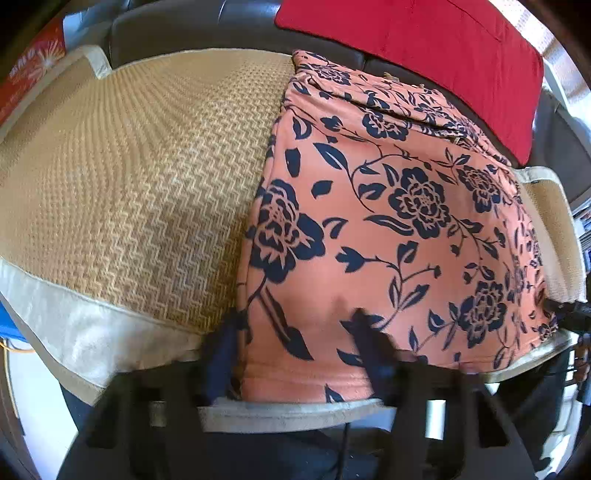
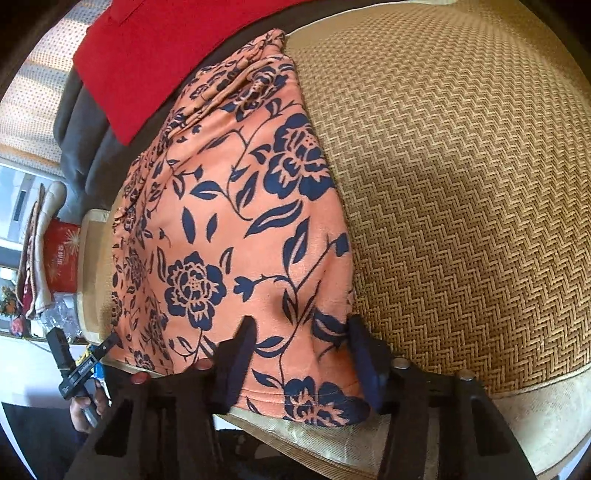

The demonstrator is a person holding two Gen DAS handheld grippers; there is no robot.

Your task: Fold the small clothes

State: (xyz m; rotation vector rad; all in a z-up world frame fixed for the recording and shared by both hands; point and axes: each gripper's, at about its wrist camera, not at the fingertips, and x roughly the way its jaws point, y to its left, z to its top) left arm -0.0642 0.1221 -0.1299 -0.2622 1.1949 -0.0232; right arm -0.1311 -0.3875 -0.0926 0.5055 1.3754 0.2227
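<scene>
Orange floral garment (image 1: 388, 221) on woven mat (image 1: 129, 166) — both grippers' fingers (image 1: 365, 332) (image 2: 240, 350) spread, straddling its hem.

A woven mat (image 1: 129, 177) with a pale cloth border (image 1: 92, 343) covers a dark sofa (image 1: 184, 29). A red cushion (image 1: 424, 48) leans behind; a red box (image 2: 62, 254) stands nearby.

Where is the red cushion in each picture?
Left wrist view: the red cushion is at the top right, behind the flowery orange cloth.
Right wrist view: the red cushion is at the top left.
Shared landmark: the flowery orange cloth on the woven mat.
</scene>
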